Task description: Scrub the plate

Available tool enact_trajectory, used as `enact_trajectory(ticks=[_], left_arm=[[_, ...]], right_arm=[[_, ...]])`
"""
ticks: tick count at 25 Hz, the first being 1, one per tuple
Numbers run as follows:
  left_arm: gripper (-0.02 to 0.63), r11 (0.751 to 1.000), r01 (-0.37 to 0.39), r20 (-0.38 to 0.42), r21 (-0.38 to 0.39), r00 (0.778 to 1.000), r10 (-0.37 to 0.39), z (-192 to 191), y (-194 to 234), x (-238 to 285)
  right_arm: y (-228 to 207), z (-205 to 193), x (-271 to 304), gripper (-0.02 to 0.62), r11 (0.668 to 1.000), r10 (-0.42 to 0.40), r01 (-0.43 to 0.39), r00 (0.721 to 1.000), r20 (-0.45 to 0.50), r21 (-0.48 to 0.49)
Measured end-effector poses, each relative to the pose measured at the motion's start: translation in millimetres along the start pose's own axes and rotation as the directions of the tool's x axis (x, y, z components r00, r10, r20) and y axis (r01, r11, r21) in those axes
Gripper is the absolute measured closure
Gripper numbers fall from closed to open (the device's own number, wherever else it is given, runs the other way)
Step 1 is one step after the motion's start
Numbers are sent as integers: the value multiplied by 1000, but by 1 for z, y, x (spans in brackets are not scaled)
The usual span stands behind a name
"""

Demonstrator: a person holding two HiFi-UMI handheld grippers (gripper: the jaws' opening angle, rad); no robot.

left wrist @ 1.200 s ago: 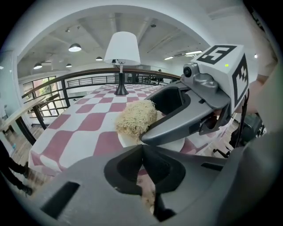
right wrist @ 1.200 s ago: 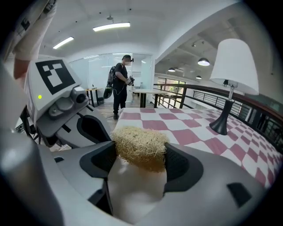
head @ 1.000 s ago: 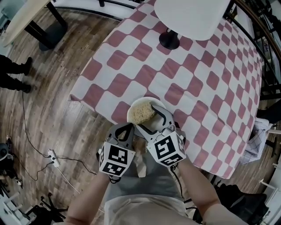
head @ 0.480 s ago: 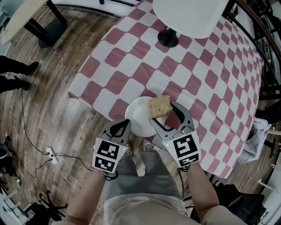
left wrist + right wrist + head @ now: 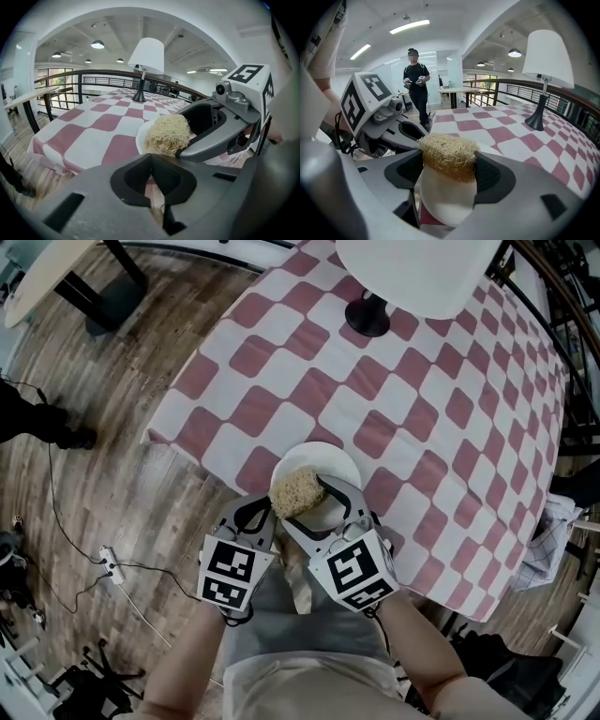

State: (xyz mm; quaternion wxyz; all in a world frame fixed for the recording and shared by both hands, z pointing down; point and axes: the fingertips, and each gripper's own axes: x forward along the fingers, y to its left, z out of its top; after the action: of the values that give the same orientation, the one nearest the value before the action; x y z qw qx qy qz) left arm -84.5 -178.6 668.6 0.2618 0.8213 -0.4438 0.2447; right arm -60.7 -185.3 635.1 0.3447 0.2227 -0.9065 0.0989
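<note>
A white plate lies on the checked tablecloth at the table's near edge. My right gripper is shut on a tan fibrous scrubber and presses it on the plate's near left part. In the right gripper view the scrubber fills the gap between the jaws, with the plate under it. My left gripper is shut at the plate's near left rim and seems to pinch it. In the left gripper view, the plate runs behind the closed tips of the left gripper, with the scrubber just beyond.
A table lamp stands at the table's far side, its shade overhanging. The cloth hangs over the near edge. A power strip and cables lie on the wood floor at left. A person stands beyond.
The right gripper swept the scrubber from the plate's near left across to its far right side, then back to the near left. The left gripper stayed at the rim.
</note>
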Motion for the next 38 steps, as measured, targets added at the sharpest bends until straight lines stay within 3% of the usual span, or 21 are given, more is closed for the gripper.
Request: enact_trajectory(ticks=[4, 8, 11, 19, 24, 27, 32, 38], left_arm=[[592, 1000, 18, -2, -25, 1000, -19, -5, 2, 1], [592, 994, 23, 41, -103, 999, -19, -4, 4, 1], [592, 997, 17, 30, -79, 999, -14, -3, 6, 1], [592, 999, 9, 35, -54, 999, -8, 3, 12, 1], [592, 996, 1, 33, -85, 999, 2, 1, 12, 2], [592, 992, 10, 32, -122, 999, -6, -1, 12, 4], [592, 990, 18, 36, -138, 999, -14, 0, 12, 6], [592, 986, 36, 48, -160, 998, -28, 2, 14, 7]], right_arm=[[2, -11, 9, 264, 998, -7, 3, 998, -56, -66], [-2, -20, 6, 265, 992, -19, 6, 994, -104, -127], [-8, -25, 0, 265, 984, -61, 39, 990, -125, -171], [-63, -50, -29, 264, 981, -192, 189, 972, -136, -32], [-78, -34, -49, 264, 968, -247, 249, 968, -50, 34], [-49, -7, -57, 264, 983, -185, 185, 982, 22, 22], [22, -8, -31, 264, 993, -31, 26, 999, -42, -117], [35, -41, -16, 265, 993, -54, 38, 988, -144, -114]])
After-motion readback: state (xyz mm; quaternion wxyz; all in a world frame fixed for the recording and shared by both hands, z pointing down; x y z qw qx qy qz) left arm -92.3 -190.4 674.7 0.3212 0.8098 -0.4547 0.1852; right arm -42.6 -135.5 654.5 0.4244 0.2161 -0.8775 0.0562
